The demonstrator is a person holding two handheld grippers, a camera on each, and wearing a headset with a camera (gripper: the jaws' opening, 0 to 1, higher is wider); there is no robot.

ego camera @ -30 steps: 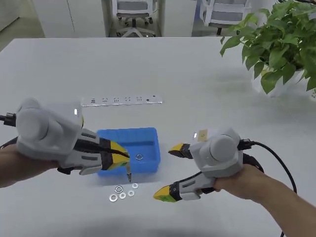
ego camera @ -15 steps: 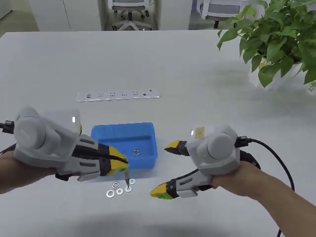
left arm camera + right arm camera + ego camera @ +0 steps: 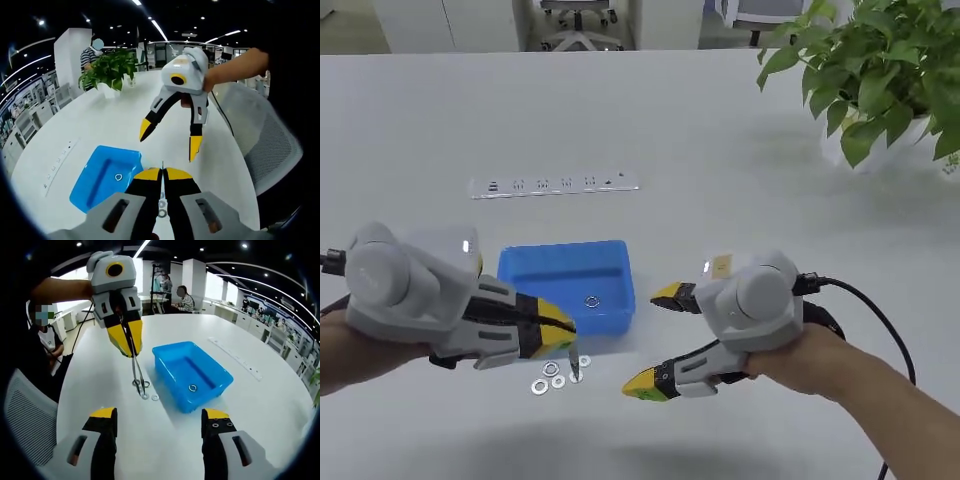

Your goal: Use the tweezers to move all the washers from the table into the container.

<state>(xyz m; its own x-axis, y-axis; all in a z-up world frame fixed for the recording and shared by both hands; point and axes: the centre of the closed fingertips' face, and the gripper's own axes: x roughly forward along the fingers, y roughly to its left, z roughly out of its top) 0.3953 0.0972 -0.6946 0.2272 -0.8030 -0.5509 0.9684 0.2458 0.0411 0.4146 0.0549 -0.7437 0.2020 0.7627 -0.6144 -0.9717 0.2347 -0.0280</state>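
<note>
One tweezers (image 3: 136,367) upright, tips down

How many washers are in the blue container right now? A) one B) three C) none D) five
A: a single washer lies on the floor of the blue container, while the other washers sit on the table by the tips of the tweezers.
</note>
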